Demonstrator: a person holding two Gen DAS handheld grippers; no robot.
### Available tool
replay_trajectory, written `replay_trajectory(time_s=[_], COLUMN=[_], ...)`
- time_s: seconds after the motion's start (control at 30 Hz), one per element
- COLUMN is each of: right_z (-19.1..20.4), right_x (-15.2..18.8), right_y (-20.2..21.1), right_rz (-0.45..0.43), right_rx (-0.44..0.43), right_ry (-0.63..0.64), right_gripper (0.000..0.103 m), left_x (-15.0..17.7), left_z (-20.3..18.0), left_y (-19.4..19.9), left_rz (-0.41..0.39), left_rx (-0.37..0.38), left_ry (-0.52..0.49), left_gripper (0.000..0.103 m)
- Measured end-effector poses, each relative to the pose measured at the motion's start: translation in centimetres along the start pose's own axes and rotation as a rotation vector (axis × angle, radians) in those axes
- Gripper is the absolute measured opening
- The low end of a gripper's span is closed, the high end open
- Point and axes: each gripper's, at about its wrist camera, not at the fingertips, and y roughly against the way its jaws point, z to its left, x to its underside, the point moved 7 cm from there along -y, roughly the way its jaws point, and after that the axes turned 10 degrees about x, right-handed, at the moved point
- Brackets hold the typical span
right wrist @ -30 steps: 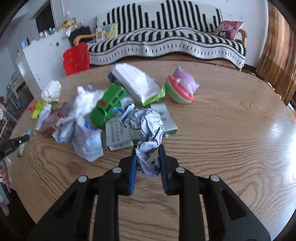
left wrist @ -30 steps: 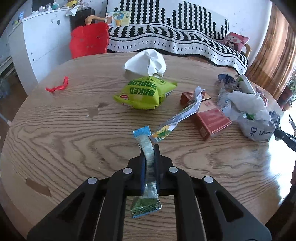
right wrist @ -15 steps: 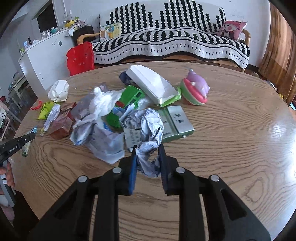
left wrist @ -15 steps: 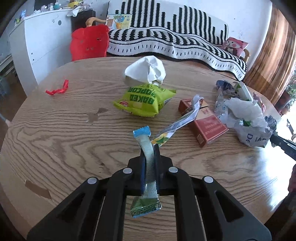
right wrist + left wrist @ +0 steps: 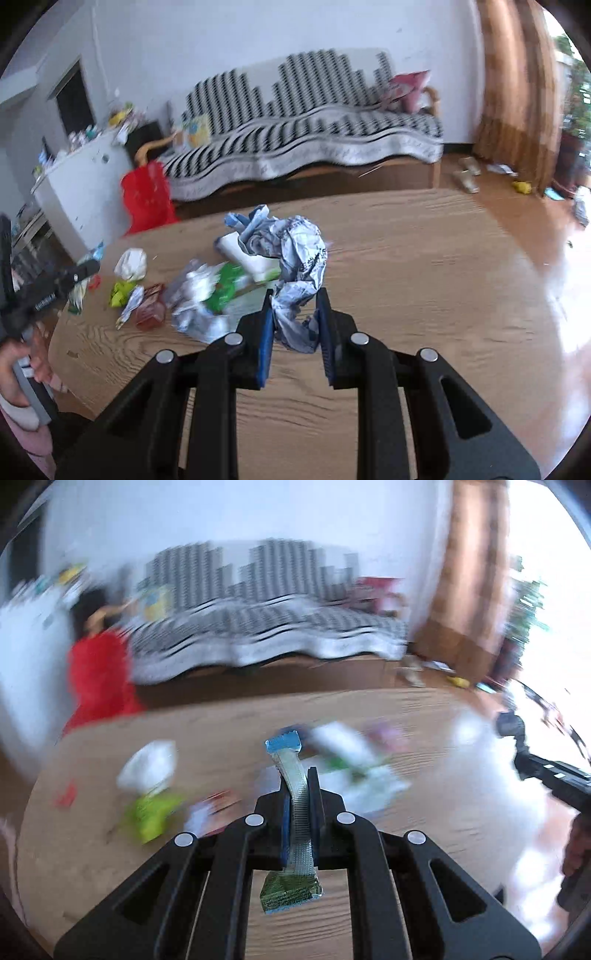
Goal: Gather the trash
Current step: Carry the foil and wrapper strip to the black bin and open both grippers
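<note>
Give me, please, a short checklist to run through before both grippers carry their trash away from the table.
1. Left gripper shut on the wrapper strip: ok.
2. Right gripper shut on the crumpled paper: ok.
3. Crumpled paper free of the pile on the table: ok, it hangs clear.
4. Bin in view: not ok, none shows.
5. Left wrist view sharp enough to steer by: not ok, blurred.

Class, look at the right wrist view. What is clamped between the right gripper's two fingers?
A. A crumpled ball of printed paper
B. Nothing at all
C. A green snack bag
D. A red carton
A: the right gripper has its blue pads pressed on a crumpled ball of printed paper, while the green snack bag and red carton lie on the table.
</note>
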Motion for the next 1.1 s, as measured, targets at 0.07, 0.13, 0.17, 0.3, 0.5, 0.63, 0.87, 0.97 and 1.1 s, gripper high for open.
replay_trajectory(time_s=[0.07,0.13,0.17,0.3,0.5,0.63,0.87,0.97,1.1], right_z=[-4.3,-8.4,-10.6,-17.2,-23.2,-24.5,-25.2,-25.1,-25.9], right_x=[1.0,3.3,5.0,13.0,25.0,28.7,30.6,30.8,29.7], right_y=[2.8,5.0,5.9,6.6,2.2,0.3,-1.2,-1.5,-0.4], right_rz=[-0.032,-0.045,-0.036,0.054,0.284,0.339,0.374,0.379,0.354], right_rx=[0.029,0.052,0.067,0.133,0.148,0.135,0.115,0.11,0.082], right_ry=[-0.039,-0.073,-0.094,-0.17,-0.369,-0.419,-0.475,-0.487,-0.5], right_gripper=[0.022,0.022,0.022,0.022,0.022,0.022,0.022,0.022,0.039], left_x=[-0.9,0.0,1.5,10.9,23.5,23.8,24.8,25.1,25.8], left_z=[-7.1,-14.1,-18.5,-30.8,-35.8,-35.5,-34.3,-34.9,-36.2], left_y=[-1.0,-2.4,-3.4,-7.7,-14.4,-16.9,-19.2,-18.7,-18.1], left_rz=[0.015,0.059,0.101,0.336,0.624,0.639,0.698,0.702,0.71], left_rx=[0.095,0.2,0.268,0.484,0.534,0.538,0.52,0.505,0.474], left_ry=[-0.079,-0.158,-0.21,-0.327,-0.397,-0.44,-0.426,-0.431,-0.425], left_gripper=[0.007,0.007,0.007,0.007,0.007,0.007,0.007,0.007,0.025])
